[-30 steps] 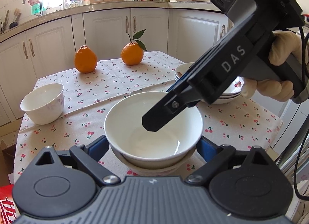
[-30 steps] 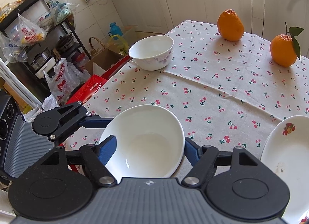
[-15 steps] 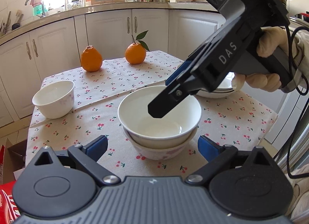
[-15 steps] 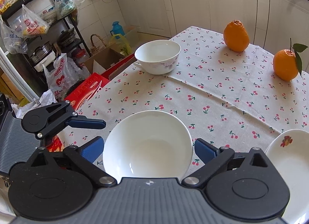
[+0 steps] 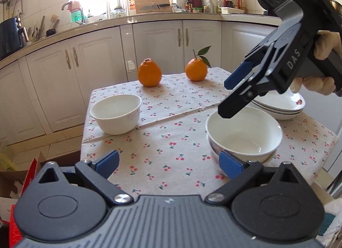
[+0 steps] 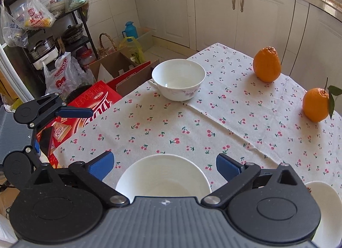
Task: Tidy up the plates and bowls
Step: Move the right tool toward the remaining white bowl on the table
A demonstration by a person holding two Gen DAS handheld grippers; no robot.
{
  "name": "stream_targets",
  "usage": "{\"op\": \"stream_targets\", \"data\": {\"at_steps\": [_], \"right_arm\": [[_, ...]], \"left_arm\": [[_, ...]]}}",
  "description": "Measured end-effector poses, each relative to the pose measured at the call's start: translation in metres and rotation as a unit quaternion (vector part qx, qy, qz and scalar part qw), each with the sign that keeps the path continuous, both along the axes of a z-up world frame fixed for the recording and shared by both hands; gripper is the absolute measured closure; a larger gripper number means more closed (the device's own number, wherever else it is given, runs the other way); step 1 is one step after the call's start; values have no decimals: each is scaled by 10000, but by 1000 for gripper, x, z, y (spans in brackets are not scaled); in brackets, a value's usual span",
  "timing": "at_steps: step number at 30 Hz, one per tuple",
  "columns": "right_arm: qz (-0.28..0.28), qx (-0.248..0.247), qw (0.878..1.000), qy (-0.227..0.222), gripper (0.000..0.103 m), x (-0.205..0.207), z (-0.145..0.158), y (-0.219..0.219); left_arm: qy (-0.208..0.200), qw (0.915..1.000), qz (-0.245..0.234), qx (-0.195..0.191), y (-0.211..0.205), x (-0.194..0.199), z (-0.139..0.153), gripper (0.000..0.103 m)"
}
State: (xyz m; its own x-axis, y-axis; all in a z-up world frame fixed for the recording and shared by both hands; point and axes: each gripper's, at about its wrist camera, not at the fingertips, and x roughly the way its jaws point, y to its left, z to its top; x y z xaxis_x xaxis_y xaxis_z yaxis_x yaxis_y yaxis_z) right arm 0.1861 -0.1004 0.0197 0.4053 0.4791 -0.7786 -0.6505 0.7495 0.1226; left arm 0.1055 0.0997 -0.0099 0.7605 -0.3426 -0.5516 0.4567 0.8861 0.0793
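Two white bowls (image 5: 243,134) sit nested near the table's front right corner; the right wrist view shows the top bowl (image 6: 164,177) low in the frame. My right gripper (image 6: 164,164) hovers above them and its jaws are opening; the bowl's rim lies below and between the pads, untouched. My left gripper (image 5: 168,162) stands open over bare cloth just left of the stack, holding nothing. A third white bowl (image 5: 116,113) stands alone at the table's left edge. A stack of white plates (image 5: 277,107) sits behind the nested bowls.
Two oranges (image 5: 149,75) (image 5: 195,70) rest at the far side of the cherry-print tablecloth (image 5: 171,132). Red cartons and a cardboard box (image 6: 96,102) crowd the floor beside the table. A gloved hand (image 5: 316,83) holds the right gripper. White cabinets stand behind.
The right jaws have spread wide and let go of the top bowl, now nested in the lower one. Both grippers have pulled back and risen; the left view has swung left.
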Motion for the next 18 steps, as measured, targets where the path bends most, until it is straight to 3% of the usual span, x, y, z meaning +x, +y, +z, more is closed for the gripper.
{"op": "stream_targets", "data": {"at_steps": [7,18], "right_arm": [[145,-68,9999,-18,0,31,11,24],[228,-166,9990,337,0,105,15,51]], "left_arm": [[-48,9980,606,142,17,37,-6,4],[-15,9969,782,45,25,95,-15,4]]}}
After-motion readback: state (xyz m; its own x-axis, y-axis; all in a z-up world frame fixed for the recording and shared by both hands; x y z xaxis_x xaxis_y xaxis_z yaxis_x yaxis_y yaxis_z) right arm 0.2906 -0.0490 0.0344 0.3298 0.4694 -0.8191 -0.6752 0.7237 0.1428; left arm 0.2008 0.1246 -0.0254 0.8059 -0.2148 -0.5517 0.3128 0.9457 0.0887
